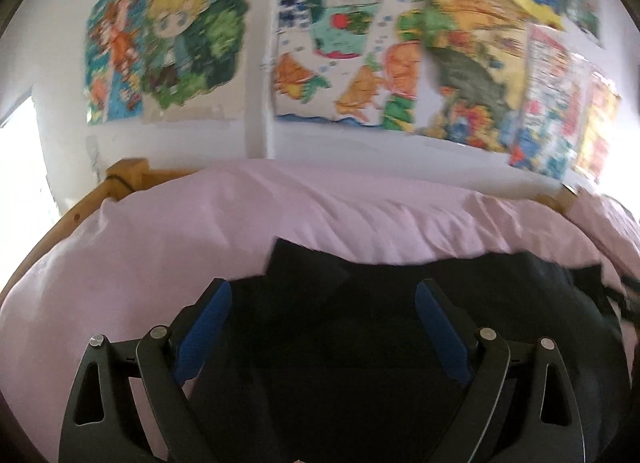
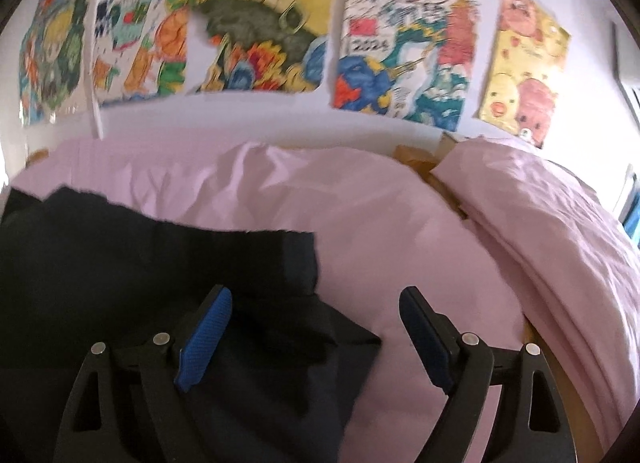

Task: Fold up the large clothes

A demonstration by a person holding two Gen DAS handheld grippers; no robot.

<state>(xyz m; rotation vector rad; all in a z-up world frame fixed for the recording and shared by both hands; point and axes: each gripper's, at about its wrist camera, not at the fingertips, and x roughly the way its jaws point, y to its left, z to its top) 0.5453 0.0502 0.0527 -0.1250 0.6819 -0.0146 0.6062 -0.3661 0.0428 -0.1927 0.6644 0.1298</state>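
Dark garment (image 1: 340,343), spread on pink bed sheet (image 1: 200,231). Left tongs (image 1: 323,311) apart, over garment. Right tongs (image 2: 316,317) apart, at garment's edge. Pink pillow (image 2: 540,203) right. Coloured drawings (image 2: 260,23) on white wall.

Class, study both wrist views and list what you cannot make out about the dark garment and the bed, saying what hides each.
1. Left wrist view: the dark garment has its near part cut off by the bottom edge and the open left claw.
2. Right wrist view: its left side runs past the frame edge; the right claw is open.
3. Both views: motion blur hides what kind of garment it is.
4. The pink sheet hides the mattress.
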